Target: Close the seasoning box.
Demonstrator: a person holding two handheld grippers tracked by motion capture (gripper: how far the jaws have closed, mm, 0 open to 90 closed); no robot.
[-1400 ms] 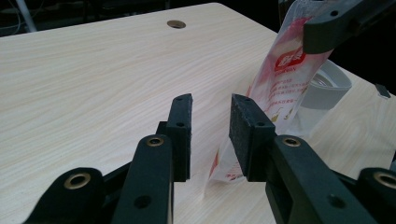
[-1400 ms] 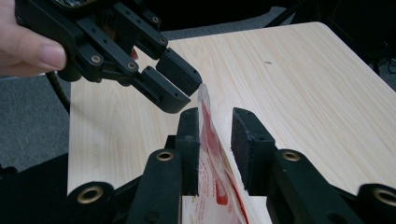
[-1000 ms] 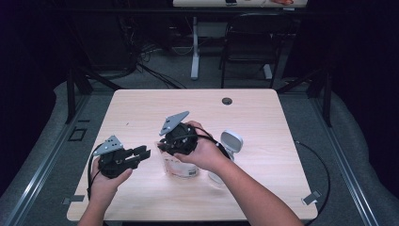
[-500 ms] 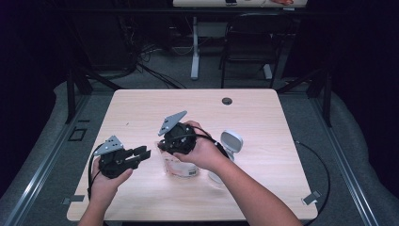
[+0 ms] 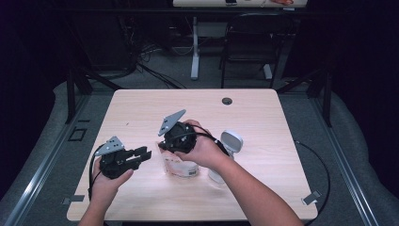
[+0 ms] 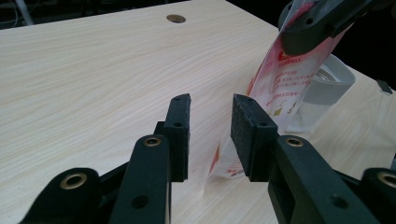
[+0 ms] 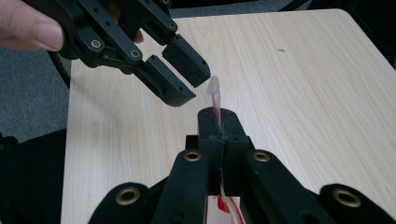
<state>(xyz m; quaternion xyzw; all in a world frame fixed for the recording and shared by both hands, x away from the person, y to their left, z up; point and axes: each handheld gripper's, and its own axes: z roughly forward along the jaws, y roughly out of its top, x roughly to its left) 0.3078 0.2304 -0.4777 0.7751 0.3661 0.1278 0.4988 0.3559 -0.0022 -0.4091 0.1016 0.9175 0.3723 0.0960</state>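
A clear plastic pouch (image 5: 181, 168) with red print stands on the wooden table (image 5: 263, 117), just in front of the person. My right gripper (image 7: 218, 116) is shut on the pouch's (image 7: 213, 91) thin top edge; its jaws have just been closing onto that edge. It points down at the pouch from above (image 5: 169, 149). My left gripper (image 6: 210, 105) is open, with nothing between its pads. It lies level, a short way left of the pouch (image 6: 275, 88), with its tips (image 5: 146, 153) aimed at it.
A grey-and-white round-topped object (image 5: 230, 141) stands right behind the pouch on the right. A cable hole (image 5: 227, 100) sits near the table's far edge. A chair and desk legs stand on the floor beyond the table.
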